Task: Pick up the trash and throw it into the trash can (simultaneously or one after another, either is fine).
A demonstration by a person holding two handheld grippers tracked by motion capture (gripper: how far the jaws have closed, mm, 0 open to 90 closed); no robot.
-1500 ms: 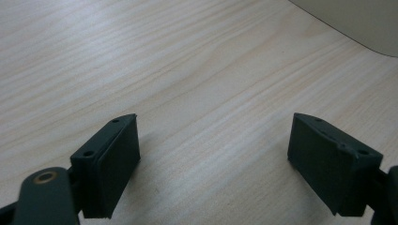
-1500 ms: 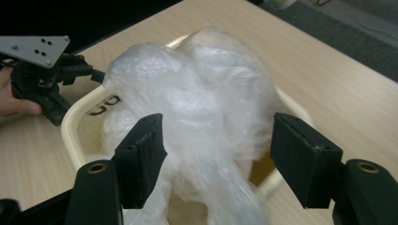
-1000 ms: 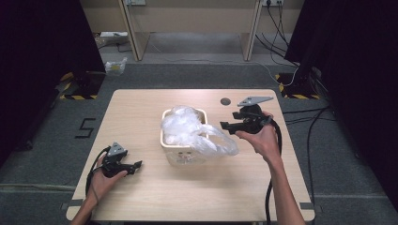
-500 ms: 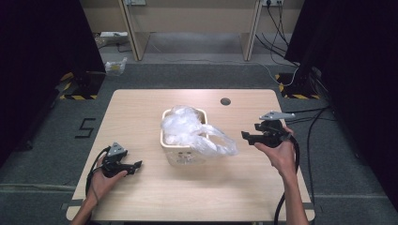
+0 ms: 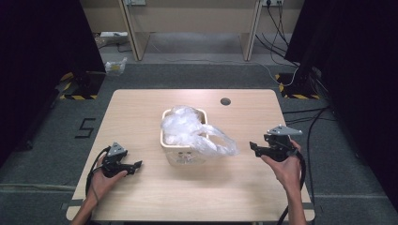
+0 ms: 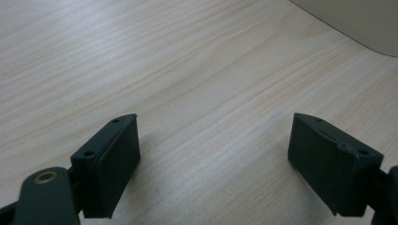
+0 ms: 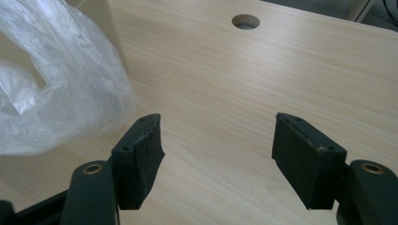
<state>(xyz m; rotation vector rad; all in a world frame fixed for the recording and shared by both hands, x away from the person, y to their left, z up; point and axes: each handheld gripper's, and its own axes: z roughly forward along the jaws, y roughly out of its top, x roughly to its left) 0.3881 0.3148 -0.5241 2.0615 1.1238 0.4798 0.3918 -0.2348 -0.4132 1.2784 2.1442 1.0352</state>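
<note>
A cream bin (image 5: 180,156) stands at the table's middle with a clear plastic bag (image 5: 187,127) stuffed in it; part of the bag (image 5: 217,143) spills over the right rim onto the table. My right gripper (image 5: 253,147) hovers to the right of the bin, open and empty, pointing at the bag. In the right gripper view the bag (image 7: 51,79) lies just left of the gripper (image 7: 218,157). My left gripper (image 5: 137,165) rests on the table near the front left, open and empty. In the left gripper view the gripper (image 6: 213,166) is over bare wood, the bin's wall (image 6: 356,21) at the upper right.
The wooden table (image 5: 141,112) has a round cable hole (image 5: 225,101) at the back right, also in the right gripper view (image 7: 245,21). Desk legs and cables stand on the grey floor behind. Dark curtains flank both sides.
My right gripper has moved away from the bin, to the right and toward the front edge, letting go of the bag. The left gripper has stayed put.
</note>
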